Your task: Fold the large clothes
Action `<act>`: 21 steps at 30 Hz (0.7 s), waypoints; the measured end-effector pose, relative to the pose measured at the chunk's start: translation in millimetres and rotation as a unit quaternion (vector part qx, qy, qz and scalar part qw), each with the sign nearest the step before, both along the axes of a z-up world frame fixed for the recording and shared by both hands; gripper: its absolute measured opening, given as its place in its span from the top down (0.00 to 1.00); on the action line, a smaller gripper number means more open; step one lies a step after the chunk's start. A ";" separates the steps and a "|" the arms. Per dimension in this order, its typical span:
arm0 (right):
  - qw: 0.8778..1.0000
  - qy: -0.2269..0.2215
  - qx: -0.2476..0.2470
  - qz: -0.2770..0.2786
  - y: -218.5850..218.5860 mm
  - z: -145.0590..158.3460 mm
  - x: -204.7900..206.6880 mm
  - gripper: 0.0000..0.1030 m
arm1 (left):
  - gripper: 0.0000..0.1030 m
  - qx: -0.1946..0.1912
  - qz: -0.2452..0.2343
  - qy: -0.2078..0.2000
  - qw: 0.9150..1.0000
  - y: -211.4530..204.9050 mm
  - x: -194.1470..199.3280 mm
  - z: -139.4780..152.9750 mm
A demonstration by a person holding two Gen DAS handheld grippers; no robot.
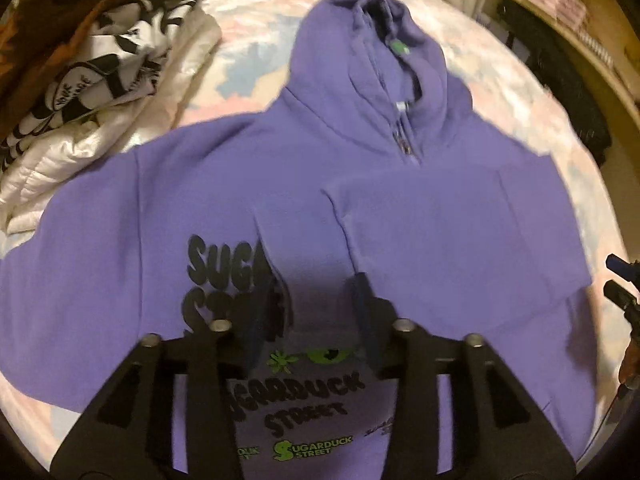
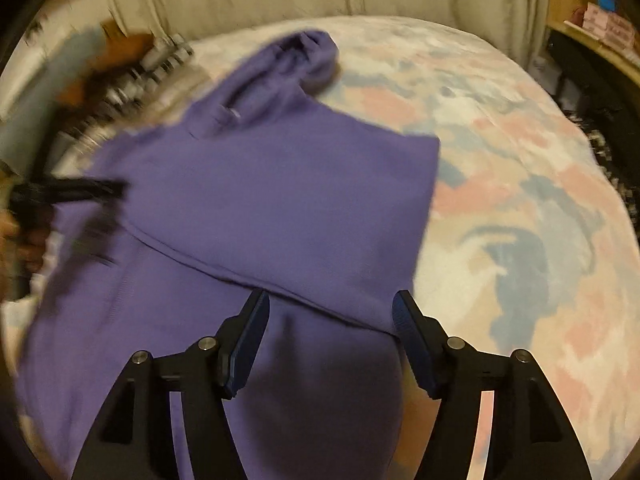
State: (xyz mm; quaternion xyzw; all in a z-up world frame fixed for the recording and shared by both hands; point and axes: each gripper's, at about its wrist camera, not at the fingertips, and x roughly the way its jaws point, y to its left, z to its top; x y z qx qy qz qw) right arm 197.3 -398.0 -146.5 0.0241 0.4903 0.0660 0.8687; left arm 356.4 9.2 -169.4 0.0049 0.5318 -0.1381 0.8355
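Right now the left gripper (image 1: 320,292) hangs over the hoodie's chest print, fingers apart with a strip of purple fleece showing between them; motion blur hides whether the pads touch the cloth, so contact can't be called. The right gripper (image 2: 330,340) is also spread wide, holding nothing, poised above the lower edge of the folded-over sleeve near the hoodie's right side.

The purple zip hoodie (image 1: 280,200) lies face up on the pastel tie-dye bedspread (image 2: 520,160), hood (image 1: 360,52) pointing away, zipper (image 1: 404,140) closed. 1 sleeve (image 1: 440,232) is already folded across the chest; the other side is still spread toward the pile of clothes (image 1: 80,80) at the bed's far left corner.

Handling judgement:
- Thick fleece, so soft and floppy, moderate weight; it will sag and drag if lifted from 1 point.
- Not slippery; ribbed pads should bite fine on a doubled layer.
- Nothing fragile. Zipper pull and printed lettering are the only stiff spots; avoid pinching there.
- Best holds: the cuff or shoulder seam of the unfolded sleeve for the next fold-in, then both hem corners, 1 gripper each, to bring the bottom up toward the hood.
- Bedspread is soft too, so a deep pinch risks grabbing it along with the hoodie.
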 end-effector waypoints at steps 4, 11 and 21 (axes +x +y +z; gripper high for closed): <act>0.998 -0.015 0.030 -0.050 -29.3 17.5 33.5 0.30 | 0.53 -0.011 0.019 0.010 1.000 4.7 16.8 -0.9; 0.985 0.023 0.106 -0.136 -86.6 -19.0 125.0 0.30 | 0.53 -0.024 0.024 0.034 0.999 -7.1 41.0 -18.6; 0.979 0.045 0.126 -0.153 -101.5 -65.8 171.2 0.83 | 1.00 0.008 0.027 -0.062 0.998 -20.5 51.7 0.5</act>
